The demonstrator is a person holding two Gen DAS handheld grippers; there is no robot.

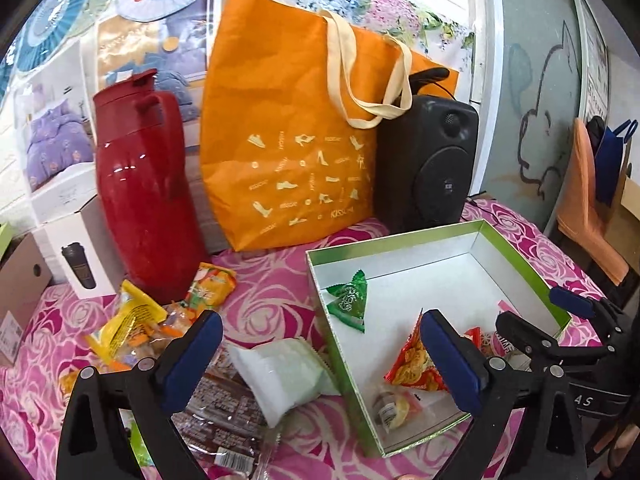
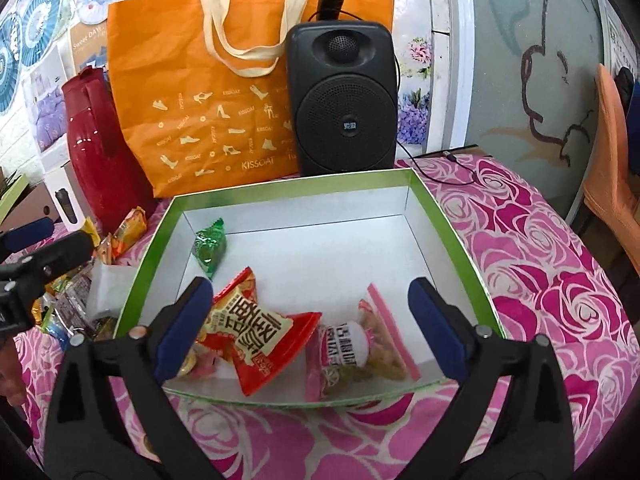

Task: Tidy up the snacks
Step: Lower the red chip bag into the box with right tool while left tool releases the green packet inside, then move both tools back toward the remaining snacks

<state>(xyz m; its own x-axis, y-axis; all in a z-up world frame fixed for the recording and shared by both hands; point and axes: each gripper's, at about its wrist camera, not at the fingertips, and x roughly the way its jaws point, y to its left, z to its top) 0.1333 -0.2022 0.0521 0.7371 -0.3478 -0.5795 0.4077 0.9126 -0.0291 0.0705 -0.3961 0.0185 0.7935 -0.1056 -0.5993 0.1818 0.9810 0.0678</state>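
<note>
A shallow green-rimmed box (image 1: 400,240) (image 2: 280,190) with a white inside lies on the rose-patterned cloth. It holds a green packet (image 1: 348,300) (image 2: 209,248), a red packet (image 1: 412,364) (image 2: 256,332), a pink packet (image 2: 352,352) and a small clear-wrapped snack (image 1: 396,408). Left of the box lie loose snacks: a white packet (image 1: 280,376), a brown bar packet (image 1: 224,408) and yellow and orange packets (image 1: 132,320). My left gripper (image 1: 320,348) is open over the box's left wall with nothing held. My right gripper (image 2: 310,304) is open above the box's near end, over the red and pink packets, also holding nothing.
A red thermos jug (image 1: 140,200), an orange tote bag (image 1: 288,140) and a black speaker (image 1: 428,164) stand in a row behind the box. A white carton (image 1: 80,252) and a cardboard box (image 1: 20,280) sit at the far left. The table's edge runs along the right.
</note>
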